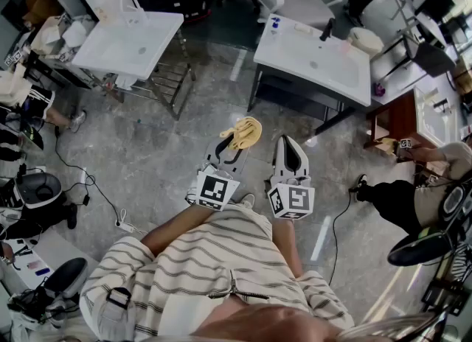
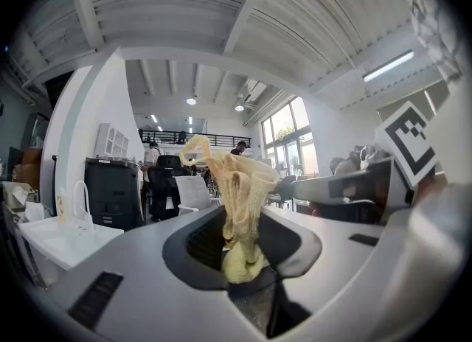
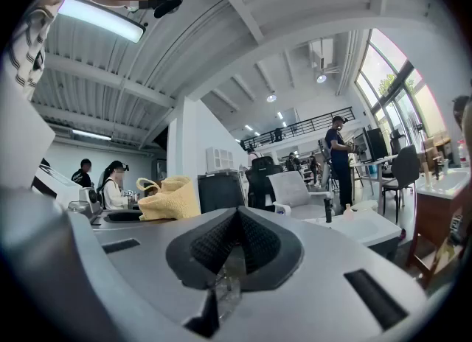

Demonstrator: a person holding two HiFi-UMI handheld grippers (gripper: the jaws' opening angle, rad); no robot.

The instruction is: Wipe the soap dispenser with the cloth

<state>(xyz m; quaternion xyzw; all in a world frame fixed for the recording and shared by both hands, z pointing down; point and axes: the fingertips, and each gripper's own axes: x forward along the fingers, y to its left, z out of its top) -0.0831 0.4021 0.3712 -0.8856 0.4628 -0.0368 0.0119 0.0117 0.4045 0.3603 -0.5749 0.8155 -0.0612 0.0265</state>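
Early stage, no wiping yet. The cloth (image 1: 245, 132) is secured. The left tongs (image 1: 234, 146) are clamped on it, the yellow fabric bunched, with one end flopping up past the tips and the other tucked down in the throat. This is clear in the left gripper view. The right tongs (image 1: 290, 145) are closed together with nothing between them. They sit just beside the left, and both are level in front of the person's striped shirt (image 1: 214, 259), over bare floor (image 1: 147, 156). The cloth touches only the left tongs.

The soap dispenser is not reached and not firmly identified. The best candidate is a small bottle (image 1: 276, 23) at a corner of the white sink worktop (image 1: 324, 68), ahead and to the right and well apart from both tongs. It is too small to confirm. A second sink worktop (image 1: 125, 46) stands up-left with a tap (image 1: 131, 1), and I cannot tell which unit is the target.

Done, judging by the layout: the cloth is picked up and held ready.

Left, as I read it:
- Close the gap to the worktop.
- Find the dispenser and bring the cloth against its body.
- Rub over the sides and the pump head.

The right tongs would likely have to open to steady the dispenser so it doesn't tip. That makes nearly all of the task outstanding.
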